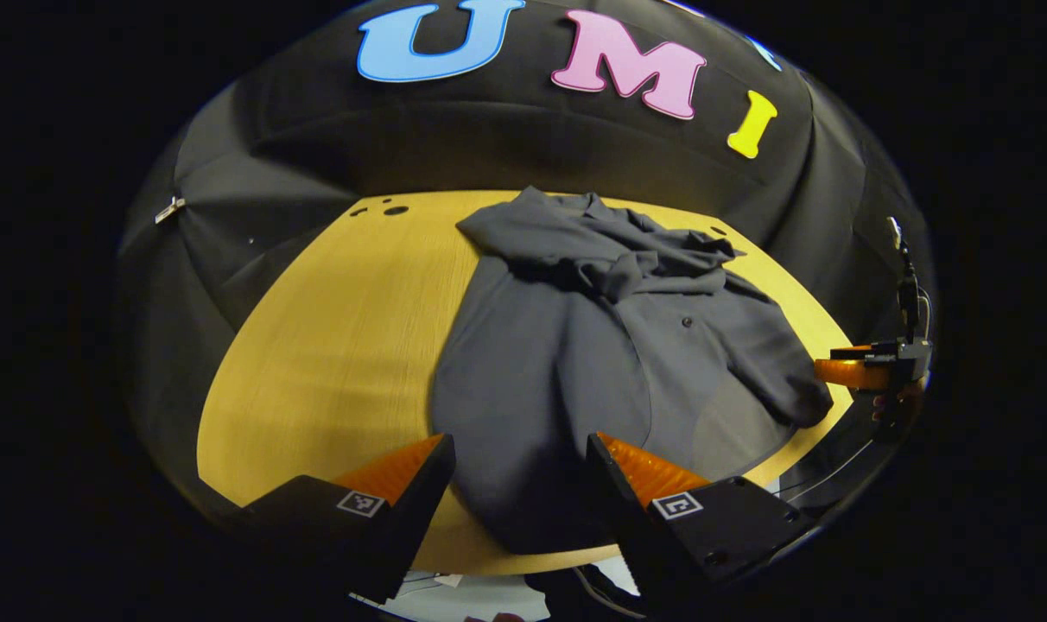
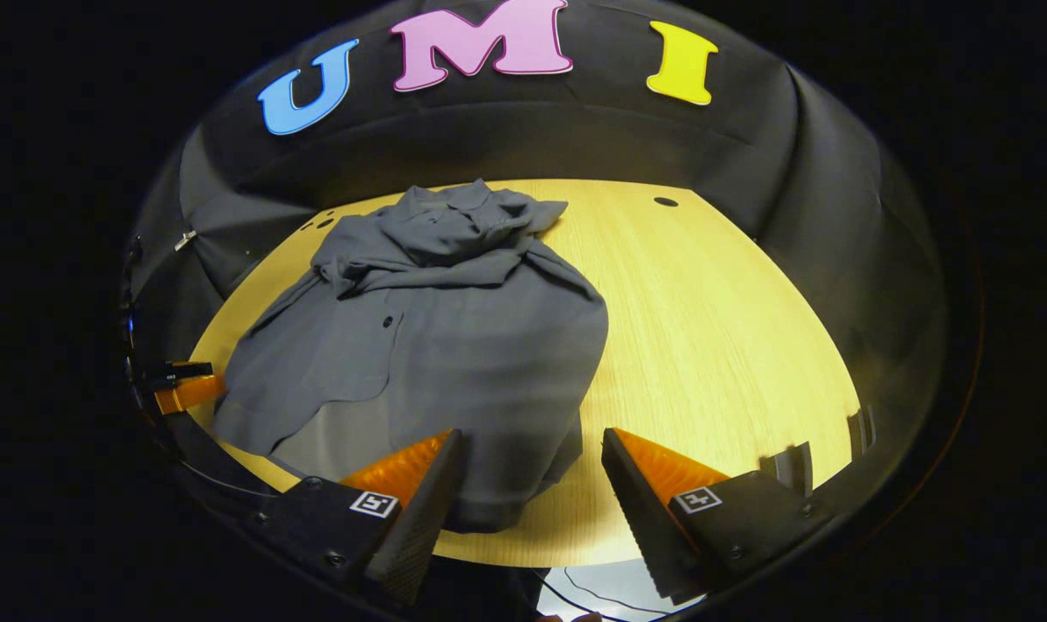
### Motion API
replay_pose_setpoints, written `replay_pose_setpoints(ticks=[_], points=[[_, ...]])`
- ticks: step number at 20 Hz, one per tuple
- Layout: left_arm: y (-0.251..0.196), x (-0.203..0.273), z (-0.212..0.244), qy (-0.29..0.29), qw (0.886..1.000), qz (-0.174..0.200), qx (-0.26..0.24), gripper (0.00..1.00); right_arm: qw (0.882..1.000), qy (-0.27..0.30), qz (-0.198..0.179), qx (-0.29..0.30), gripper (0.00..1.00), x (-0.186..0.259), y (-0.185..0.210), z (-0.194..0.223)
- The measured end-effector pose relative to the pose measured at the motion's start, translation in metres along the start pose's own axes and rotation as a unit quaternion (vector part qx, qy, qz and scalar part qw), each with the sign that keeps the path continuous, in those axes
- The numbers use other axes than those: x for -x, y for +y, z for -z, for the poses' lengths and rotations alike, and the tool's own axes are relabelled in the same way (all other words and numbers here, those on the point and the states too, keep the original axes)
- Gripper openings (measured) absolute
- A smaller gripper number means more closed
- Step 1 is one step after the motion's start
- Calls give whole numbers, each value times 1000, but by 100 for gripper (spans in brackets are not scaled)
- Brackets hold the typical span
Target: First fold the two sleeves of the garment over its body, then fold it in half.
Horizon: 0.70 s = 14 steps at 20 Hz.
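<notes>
Am hovering both tools spread, empty: left tool [image 1: 517, 484], right tool [image 2: 532, 479], above shirt [image 1: 575, 363] near hem on bench [image 1: 333, 345]. Sleeves look bunched near collar; half-fold seems next, needing hem pinch.

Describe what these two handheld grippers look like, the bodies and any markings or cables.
The left gripper and right gripper each have two wedge-shaped, ribbed fingers on black blocky bodies with visible screws. Each finger mount carries a small square black-and-white marker. Thin dark cables trail beneath them.
</notes>
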State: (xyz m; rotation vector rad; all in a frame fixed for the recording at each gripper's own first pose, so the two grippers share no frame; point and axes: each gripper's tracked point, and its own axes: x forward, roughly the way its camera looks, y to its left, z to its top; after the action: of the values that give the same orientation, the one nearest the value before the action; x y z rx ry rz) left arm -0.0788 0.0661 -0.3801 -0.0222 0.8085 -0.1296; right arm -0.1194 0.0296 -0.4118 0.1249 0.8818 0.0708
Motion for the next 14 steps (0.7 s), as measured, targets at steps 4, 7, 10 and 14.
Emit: replay_pose_setpoints(ticks=[4,7,10,14], points=[[7,-11,15,29,999,-14,8,96,1000,10,2,3,99,-15,3,7],[12,-19,24,51,998,-28,14,96,1000,22,5,15,99,-27,3,13],[12,-25,26,56,998,-37,-11,97,999,33,7,26,99,-34,2,21],[10,-28,22,50,998,-33,-14,98,999,28,3,17,100,-35,3,21]])
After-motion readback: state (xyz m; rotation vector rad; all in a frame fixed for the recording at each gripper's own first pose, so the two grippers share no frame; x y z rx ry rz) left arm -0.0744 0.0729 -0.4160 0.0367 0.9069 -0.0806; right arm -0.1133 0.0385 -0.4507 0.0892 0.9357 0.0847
